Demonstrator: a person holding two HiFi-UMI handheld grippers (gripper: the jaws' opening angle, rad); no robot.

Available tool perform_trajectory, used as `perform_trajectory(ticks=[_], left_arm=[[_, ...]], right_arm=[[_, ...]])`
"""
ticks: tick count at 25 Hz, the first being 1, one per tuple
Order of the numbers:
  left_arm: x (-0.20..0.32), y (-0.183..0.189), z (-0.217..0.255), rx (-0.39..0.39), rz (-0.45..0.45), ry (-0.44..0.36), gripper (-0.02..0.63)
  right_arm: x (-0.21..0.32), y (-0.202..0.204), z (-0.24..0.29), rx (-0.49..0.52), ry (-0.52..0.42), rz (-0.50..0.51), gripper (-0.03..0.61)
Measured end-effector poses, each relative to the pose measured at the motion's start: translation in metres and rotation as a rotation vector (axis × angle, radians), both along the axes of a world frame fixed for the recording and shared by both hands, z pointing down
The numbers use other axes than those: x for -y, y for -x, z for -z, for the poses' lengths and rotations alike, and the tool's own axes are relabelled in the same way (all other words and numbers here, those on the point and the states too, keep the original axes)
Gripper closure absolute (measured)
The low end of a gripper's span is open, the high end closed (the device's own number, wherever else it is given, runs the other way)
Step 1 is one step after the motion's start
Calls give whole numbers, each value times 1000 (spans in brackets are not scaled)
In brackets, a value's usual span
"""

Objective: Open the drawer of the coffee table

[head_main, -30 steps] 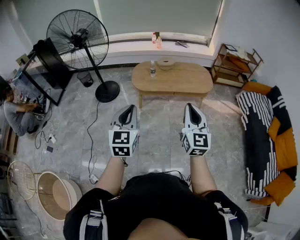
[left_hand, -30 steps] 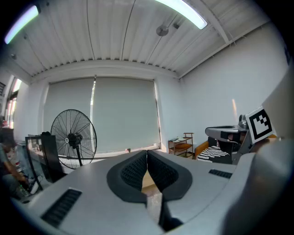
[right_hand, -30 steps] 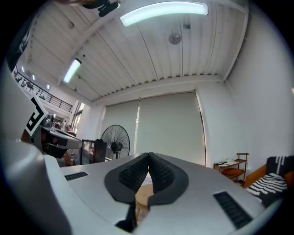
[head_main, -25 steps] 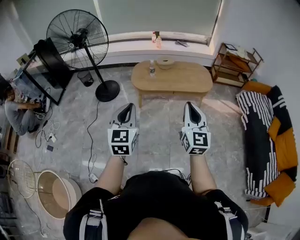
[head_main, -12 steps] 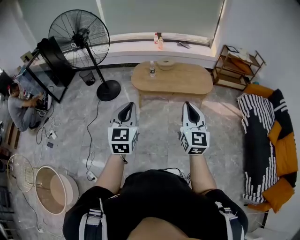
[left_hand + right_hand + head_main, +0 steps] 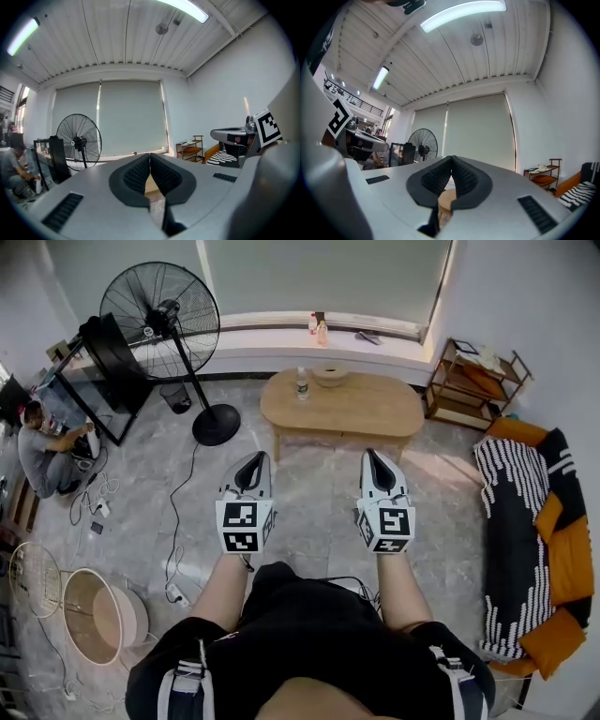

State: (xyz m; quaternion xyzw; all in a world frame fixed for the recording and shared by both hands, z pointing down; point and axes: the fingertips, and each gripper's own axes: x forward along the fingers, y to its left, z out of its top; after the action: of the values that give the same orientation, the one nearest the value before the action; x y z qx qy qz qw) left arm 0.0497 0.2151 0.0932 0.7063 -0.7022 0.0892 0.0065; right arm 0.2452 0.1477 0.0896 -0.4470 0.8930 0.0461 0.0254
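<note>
The oval wooden coffee table (image 6: 342,404) stands ahead in the head view, near the window wall, with a bottle (image 6: 302,382) and a bowl (image 6: 330,376) on top. Its drawer front is not clearly visible from here. My left gripper (image 6: 256,461) and right gripper (image 6: 371,457) are held side by side in mid-air over the floor, well short of the table, both shut and empty. In the left gripper view the gripper (image 6: 150,164) shows its pads pressed together; a sliver of the table (image 6: 151,186) shows behind them. The right gripper (image 6: 451,167) is likewise closed, with the table (image 6: 443,199) peeking below it.
A tall standing fan (image 6: 159,310) and its round base (image 6: 216,425) stand left of the table. A wooden shelf (image 6: 473,376) and a striped sofa (image 6: 530,531) are on the right. A person (image 6: 42,451) sits at far left amid cables (image 6: 178,521). A round stool (image 6: 98,615) lies lower left.
Both grippers have moved forward together with the person towards the coffee table. The view has shifted a little; the jaws stay shut throughout.
</note>
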Motion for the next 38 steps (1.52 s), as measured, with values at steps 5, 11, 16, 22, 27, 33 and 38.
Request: perform_trajectory(ticks=[5,11,16,22,27,33,38], left_arm=[[23,2,-1,15,-14,-20,591],[76,13,-4,19,-33,-52,591],[142,42,-10,-7,-42,-58,591],[261,92,-5,4,-73,-54,591],[365,143,11,17,-100,-41,591],[462,188,3,-13,-159,-7,591],[501,201,-8,-14,-191,9,591]], right_arm=[[19,6,-4,3,-15,8,561],[69,20,-16,-18,-20,6,561],[133,49,-17,-40,-31,-1,561],[247,97,-14,-29,-15,-35,561],[344,143,2,-24,-10,-61,561],[433,187,-9,-22,34,-109,561],[472,200,-18,-31,51,-132,561]])
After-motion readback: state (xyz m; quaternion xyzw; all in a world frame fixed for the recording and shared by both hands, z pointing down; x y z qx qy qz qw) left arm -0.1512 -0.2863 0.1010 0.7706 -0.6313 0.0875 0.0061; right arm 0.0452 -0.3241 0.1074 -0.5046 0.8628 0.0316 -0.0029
